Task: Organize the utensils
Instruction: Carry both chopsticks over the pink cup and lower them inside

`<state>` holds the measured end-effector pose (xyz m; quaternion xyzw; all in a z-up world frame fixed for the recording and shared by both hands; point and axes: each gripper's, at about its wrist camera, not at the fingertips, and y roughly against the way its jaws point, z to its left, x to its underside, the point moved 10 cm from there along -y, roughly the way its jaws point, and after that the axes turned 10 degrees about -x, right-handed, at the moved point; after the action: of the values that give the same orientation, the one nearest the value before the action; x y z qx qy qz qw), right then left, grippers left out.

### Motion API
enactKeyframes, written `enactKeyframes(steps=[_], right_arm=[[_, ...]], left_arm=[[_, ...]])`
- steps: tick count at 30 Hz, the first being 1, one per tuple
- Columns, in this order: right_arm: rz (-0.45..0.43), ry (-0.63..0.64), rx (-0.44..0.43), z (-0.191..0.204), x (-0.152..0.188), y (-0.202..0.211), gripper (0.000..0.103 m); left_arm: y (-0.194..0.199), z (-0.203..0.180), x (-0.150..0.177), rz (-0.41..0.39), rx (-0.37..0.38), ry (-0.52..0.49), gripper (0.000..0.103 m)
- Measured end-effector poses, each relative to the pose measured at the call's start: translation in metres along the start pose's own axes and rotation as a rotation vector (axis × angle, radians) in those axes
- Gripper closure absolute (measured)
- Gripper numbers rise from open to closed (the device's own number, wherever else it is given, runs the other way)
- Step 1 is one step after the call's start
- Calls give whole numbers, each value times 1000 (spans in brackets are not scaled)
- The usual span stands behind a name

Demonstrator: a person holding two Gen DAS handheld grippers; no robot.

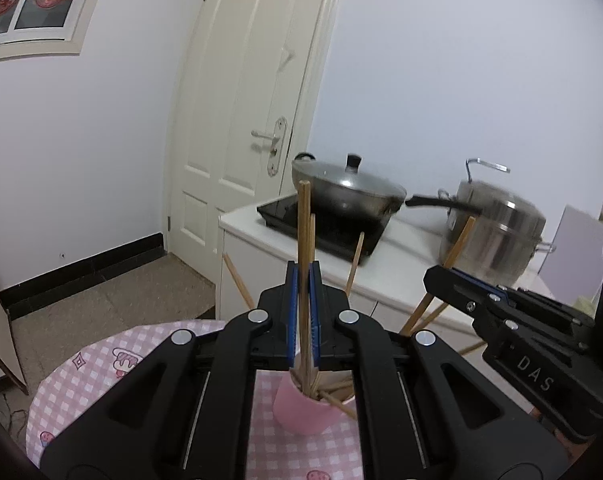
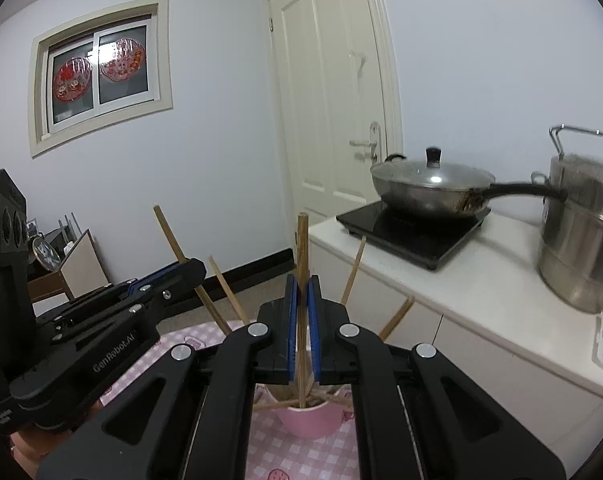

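Observation:
A pink cup (image 1: 303,414) stands on a round table with a pink checked cloth (image 1: 101,364) and holds several wooden chopsticks. My left gripper (image 1: 303,276) is shut on upright chopsticks (image 1: 304,224) whose lower ends are in the cup. My right gripper (image 2: 302,280) is shut on an upright chopstick (image 2: 302,240) that stands in the same cup (image 2: 307,416). The right gripper also shows at the right of the left wrist view (image 1: 457,280), and the left gripper at the left of the right wrist view (image 2: 189,268). Other chopsticks (image 2: 225,284) lean outward from the cup.
A white counter (image 2: 481,292) stands behind the table with a black induction hob (image 2: 413,228), a lidded wok (image 2: 433,188) and a steel steamer pot (image 2: 581,240). A cream door (image 2: 333,100) and a window (image 2: 101,72) are in the far walls.

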<state>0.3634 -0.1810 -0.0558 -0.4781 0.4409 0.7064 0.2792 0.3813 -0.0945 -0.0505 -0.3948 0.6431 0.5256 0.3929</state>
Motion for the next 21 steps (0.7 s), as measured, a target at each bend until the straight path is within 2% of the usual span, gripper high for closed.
enactKeyframes(steps=[7,12,21], right_arm=[[45,-8,12,-4,23,-7,99],[46,19,40,-4,26,-4,99],[55,-1,42,-7,26,-4,98]], left_arm=[[-10,-3,25,55,17,-16,97],[-14,-5,37,91,29,-29,97],[-7,-1,34,119,41,-10,97]])
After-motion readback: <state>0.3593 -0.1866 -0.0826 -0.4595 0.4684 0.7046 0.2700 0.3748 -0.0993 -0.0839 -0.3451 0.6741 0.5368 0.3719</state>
